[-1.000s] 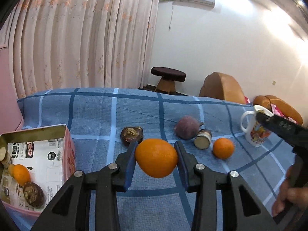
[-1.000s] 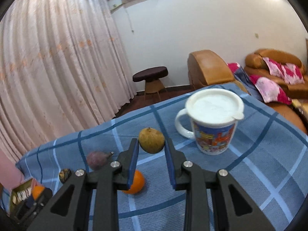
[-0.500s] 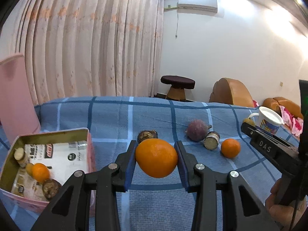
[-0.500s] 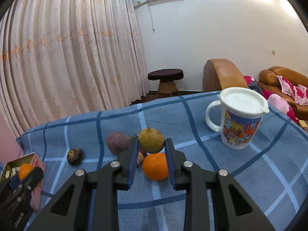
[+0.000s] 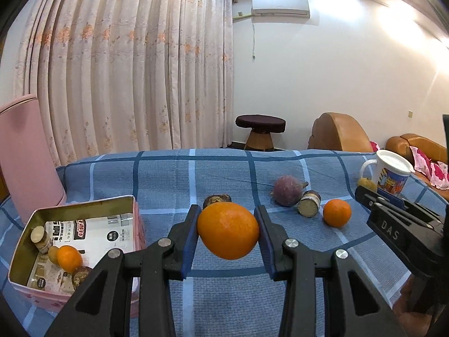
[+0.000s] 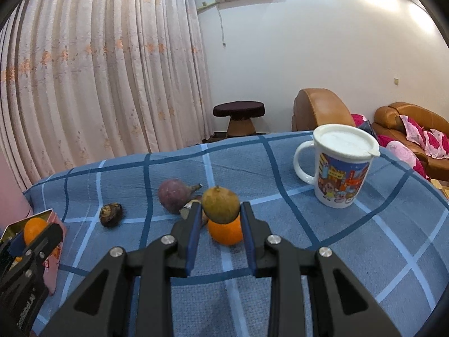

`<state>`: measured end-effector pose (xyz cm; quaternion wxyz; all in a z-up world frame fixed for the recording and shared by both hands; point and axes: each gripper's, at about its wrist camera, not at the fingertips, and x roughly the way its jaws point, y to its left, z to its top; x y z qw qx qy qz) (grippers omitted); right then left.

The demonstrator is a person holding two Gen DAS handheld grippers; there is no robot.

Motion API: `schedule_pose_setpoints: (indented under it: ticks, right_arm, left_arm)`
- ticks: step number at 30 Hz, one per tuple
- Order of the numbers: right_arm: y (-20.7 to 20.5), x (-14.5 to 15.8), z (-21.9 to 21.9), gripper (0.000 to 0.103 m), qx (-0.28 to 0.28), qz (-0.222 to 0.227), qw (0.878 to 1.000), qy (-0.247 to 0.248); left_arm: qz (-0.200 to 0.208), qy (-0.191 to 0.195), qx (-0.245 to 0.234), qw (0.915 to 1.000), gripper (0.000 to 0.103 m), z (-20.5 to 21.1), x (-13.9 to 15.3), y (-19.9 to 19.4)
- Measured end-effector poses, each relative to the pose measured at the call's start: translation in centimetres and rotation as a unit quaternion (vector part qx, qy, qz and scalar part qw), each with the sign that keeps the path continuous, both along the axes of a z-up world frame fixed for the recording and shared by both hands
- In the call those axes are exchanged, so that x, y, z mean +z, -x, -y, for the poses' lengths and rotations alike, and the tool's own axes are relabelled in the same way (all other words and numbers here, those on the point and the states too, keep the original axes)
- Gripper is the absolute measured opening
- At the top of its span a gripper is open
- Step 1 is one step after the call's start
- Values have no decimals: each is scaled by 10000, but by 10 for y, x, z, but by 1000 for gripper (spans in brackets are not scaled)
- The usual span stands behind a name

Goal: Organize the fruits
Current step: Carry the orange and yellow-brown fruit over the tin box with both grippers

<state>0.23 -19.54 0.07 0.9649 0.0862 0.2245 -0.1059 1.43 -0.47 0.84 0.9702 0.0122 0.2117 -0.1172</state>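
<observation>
Between left claw [image 5: 228, 234] pads – orange [image 5: 228, 230] clamped; right claw [image 6: 220, 214] grips brown fruit [image 6: 220, 207].

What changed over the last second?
Both grippers swung left toward the pink tin, which now shows more fully. The left gripper still clamps the large orange, the right gripper the brownish fruit. Fruits on the blue cloth and the mug stayed put.
</observation>
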Motion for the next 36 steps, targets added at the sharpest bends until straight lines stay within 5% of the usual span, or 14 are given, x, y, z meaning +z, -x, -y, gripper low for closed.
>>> schedule_pose_setpoints:
  ticks: [36]
  right_arm:
    - [40, 7, -61, 31, 491, 381, 9971, 433]
  left_arm:
    - [39, -38, 86, 9999, 41, -18, 0, 19]
